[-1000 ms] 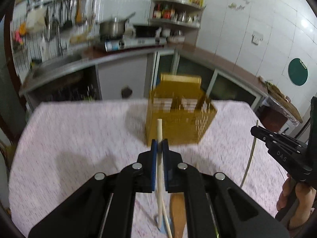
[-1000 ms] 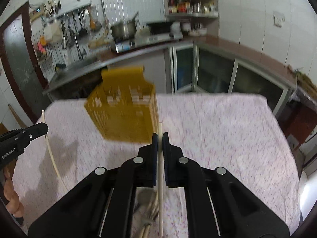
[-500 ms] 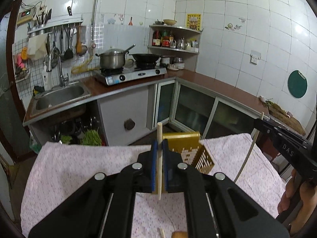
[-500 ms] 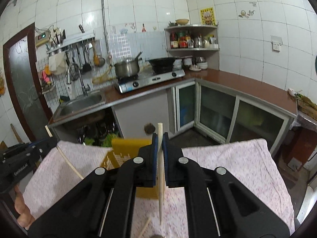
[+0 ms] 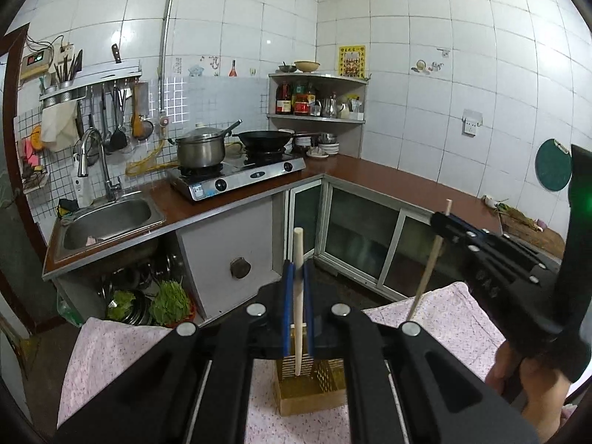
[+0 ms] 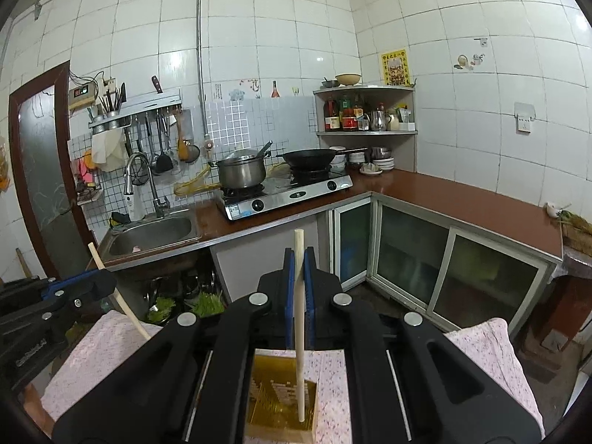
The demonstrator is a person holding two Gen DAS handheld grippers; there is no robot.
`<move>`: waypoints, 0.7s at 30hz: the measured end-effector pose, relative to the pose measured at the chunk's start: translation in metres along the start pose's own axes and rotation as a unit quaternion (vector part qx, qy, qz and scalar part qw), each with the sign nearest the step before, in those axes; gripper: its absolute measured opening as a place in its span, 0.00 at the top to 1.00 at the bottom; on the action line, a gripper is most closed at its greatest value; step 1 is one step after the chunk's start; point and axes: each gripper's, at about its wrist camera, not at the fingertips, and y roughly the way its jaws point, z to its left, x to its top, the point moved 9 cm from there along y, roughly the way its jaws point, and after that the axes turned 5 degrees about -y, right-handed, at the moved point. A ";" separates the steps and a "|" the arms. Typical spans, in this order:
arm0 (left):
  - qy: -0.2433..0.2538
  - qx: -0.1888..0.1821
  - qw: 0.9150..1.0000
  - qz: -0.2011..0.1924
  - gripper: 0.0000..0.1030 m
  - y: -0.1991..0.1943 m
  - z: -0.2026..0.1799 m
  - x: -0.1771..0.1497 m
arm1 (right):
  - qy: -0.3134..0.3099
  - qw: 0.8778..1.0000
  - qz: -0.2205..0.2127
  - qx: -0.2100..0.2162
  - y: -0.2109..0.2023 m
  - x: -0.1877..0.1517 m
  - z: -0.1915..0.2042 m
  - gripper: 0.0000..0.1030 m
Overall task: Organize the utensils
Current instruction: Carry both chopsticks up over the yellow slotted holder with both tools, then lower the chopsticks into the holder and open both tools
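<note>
1. The pale wooden chopstick [image 5: 298,296] is clamped upright between the blue pads of the left gripper [image 5: 298,307], with its lower tip hanging just above the yellow perforated plastic utensil basket [image 5: 309,394].
2. A second pale wooden chopstick [image 6: 299,318] is pinched the same way in the right gripper [image 6: 299,307], its tip over the open basket, which stands on the tabletop covered by a pink flowered cloth [image 6: 481,362].
3. Compared with a second ago, both grippers have risen: the basket, then filling the middle of each view, now sits low at the near edge, and the kitchen counter and stove fill the frame.
4. Each chopstick's lower end, then down near the cloth, is now clear of it and of the basket rim.
5. The lift appears done, so the likely next step is lowering both sticks into a basket compartment.
6. The left stick tilts slightly, so it could catch the rim.
</note>
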 end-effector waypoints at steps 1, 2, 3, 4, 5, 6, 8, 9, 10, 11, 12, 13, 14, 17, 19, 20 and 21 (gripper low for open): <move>0.002 0.002 1.000 0.004 0.94 0.008 0.001 -0.005 | 0.000 1.000 -0.001 0.000 0.005 -0.002 0.001 0.94; 0.004 0.005 1.000 0.008 0.94 0.015 0.003 -0.011 | 0.001 1.000 -0.001 0.004 0.011 -0.007 0.002 0.94; 0.004 0.008 1.000 0.014 0.94 0.024 0.006 -0.017 | 0.002 1.000 0.000 0.006 0.018 -0.014 0.002 0.94; 0.003 0.008 1.000 0.020 0.94 0.030 0.008 -0.024 | 0.000 1.000 0.003 0.005 0.025 -0.023 0.002 0.94; 0.001 0.009 0.999 0.031 0.94 0.041 0.013 -0.034 | -0.002 1.000 0.007 0.004 0.032 -0.033 0.003 0.94; -0.001 0.011 0.999 0.037 0.94 0.048 0.015 -0.041 | -0.003 1.000 0.010 0.004 0.037 -0.042 0.002 0.94; -0.006 0.012 0.999 0.048 0.94 0.062 0.022 -0.056 | -0.002 1.000 0.020 0.000 0.048 -0.060 -0.001 0.94; -0.009 0.013 0.999 0.052 0.94 0.067 0.025 -0.063 | 0.000 1.000 0.025 0.001 0.051 -0.068 -0.002 0.94; -0.011 0.014 0.998 0.055 0.94 0.071 0.027 -0.069 | 0.002 0.999 0.033 0.001 0.055 -0.079 -0.002 0.94; -0.011 0.013 0.998 0.058 0.94 0.075 0.029 -0.076 | 0.002 0.999 0.038 0.001 0.058 -0.087 -0.003 0.94; -0.010 0.012 0.998 0.060 0.94 0.078 0.031 -0.081 | 0.001 0.999 0.043 0.002 0.060 -0.094 -0.003 0.94; -0.007 0.014 0.998 0.060 0.94 0.081 0.032 -0.087 | -0.001 0.999 0.048 0.002 0.062 -0.100 -0.004 0.94; -0.004 0.018 0.998 0.061 0.94 0.083 0.033 -0.091 | -0.004 0.999 0.055 0.001 0.065 -0.108 -0.004 0.94; -0.003 0.021 0.998 0.062 0.94 0.089 0.037 -0.099 | -0.002 0.998 0.066 -0.001 0.070 -0.122 -0.004 0.94; -0.006 0.018 0.998 0.060 0.94 0.092 0.039 -0.103 | -0.003 0.997 0.072 0.000 0.072 -0.129 -0.003 0.94; -0.009 0.014 0.998 0.060 0.94 0.094 0.040 -0.107 | -0.006 0.997 0.077 -0.002 0.073 -0.133 -0.002 0.94; -0.010 0.013 0.998 0.061 0.94 0.095 0.042 -0.110 | -0.007 0.997 0.080 0.000 0.073 -0.136 -0.002 0.93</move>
